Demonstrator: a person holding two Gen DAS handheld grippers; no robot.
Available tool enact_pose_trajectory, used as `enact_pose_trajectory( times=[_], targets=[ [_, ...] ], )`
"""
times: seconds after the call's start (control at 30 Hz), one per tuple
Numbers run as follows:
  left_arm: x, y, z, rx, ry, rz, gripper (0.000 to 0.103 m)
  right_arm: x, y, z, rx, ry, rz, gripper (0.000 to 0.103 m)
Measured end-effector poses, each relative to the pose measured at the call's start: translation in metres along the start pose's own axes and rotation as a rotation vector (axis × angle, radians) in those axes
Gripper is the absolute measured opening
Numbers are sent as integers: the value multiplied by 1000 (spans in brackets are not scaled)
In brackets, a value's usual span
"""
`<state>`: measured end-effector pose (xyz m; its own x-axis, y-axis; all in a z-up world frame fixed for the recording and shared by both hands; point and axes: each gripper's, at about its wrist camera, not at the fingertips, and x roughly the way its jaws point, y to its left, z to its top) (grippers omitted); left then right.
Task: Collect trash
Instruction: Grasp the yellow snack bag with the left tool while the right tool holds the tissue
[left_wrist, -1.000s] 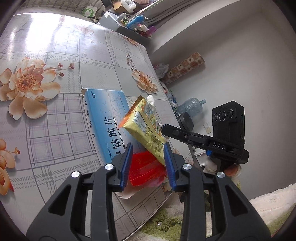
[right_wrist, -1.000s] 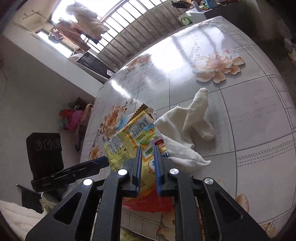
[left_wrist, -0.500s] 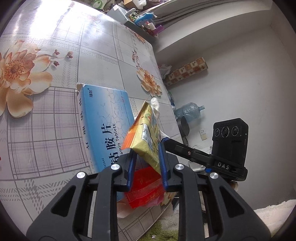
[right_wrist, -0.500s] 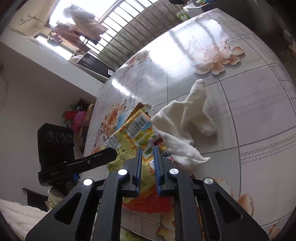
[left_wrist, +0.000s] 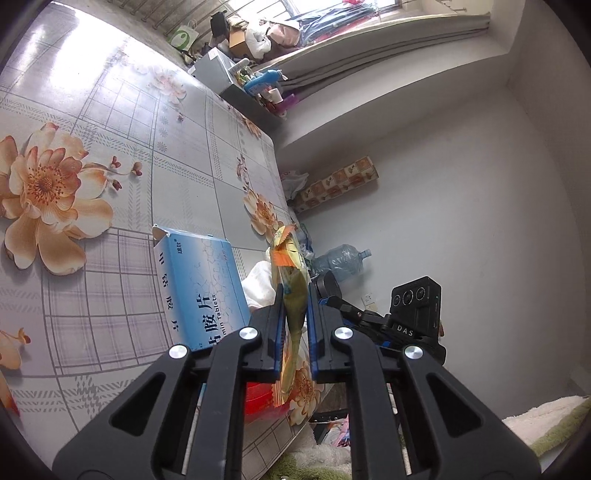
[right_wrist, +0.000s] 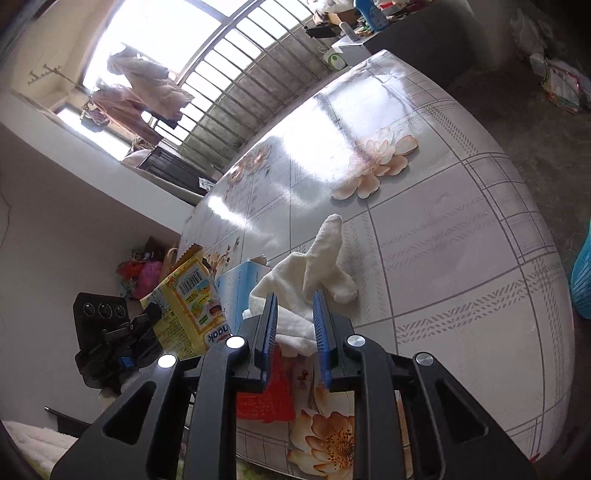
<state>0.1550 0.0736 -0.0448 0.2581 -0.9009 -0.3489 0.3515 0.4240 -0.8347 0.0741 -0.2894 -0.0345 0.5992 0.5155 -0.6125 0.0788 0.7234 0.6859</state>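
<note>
My left gripper (left_wrist: 295, 310) is shut on a yellow snack wrapper (left_wrist: 291, 280) and holds it upright, seen edge-on; the right wrist view shows the wrapper (right_wrist: 188, 295) flat-on at the left, held by the other gripper. My right gripper (right_wrist: 295, 314) is open and empty, above a white cloth (right_wrist: 314, 266). A blue tablet box (left_wrist: 199, 284) lies on the floral table (left_wrist: 110, 147); it also shows behind the cloth (right_wrist: 236, 284). A red wrapper (right_wrist: 266, 398) lies at the near table edge, below both grippers (left_wrist: 258, 402).
A water jug (left_wrist: 343, 258) and a patterned box (left_wrist: 340, 184) stand on the floor by the wall. A blue basket (right_wrist: 581, 280) is at the right edge. A shelf with clutter (left_wrist: 255, 85) stands beyond the far table end.
My left gripper closed on the yellow wrapper and lifted it. My right gripper let go of the wrapper and opened, now over the white cloth.
</note>
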Motion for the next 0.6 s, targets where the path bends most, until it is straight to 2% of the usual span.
enact_pose_trajectory(
  times=[0.03, 0.2, 0.37, 0.5, 0.6],
  targets=[
    [-2, 1, 1, 2, -8, 18, 8, 1, -2, -2, 6, 7, -5, 34],
    [-8, 6, 1, 0, -26, 78, 8, 12, -15, -12, 96, 60, 11, 37],
    [-11, 11, 0, 0, -27, 87, 8, 24, -38, -22, 236, 108, 81, 37],
    [-13, 10, -1, 6, -26, 87, 8, 29, -42, -26, 275, 111, 94, 37],
    [-12, 10, -1, 7, -27, 87, 8, 28, -43, -27, 278, 102, 98, 25]
  ],
)
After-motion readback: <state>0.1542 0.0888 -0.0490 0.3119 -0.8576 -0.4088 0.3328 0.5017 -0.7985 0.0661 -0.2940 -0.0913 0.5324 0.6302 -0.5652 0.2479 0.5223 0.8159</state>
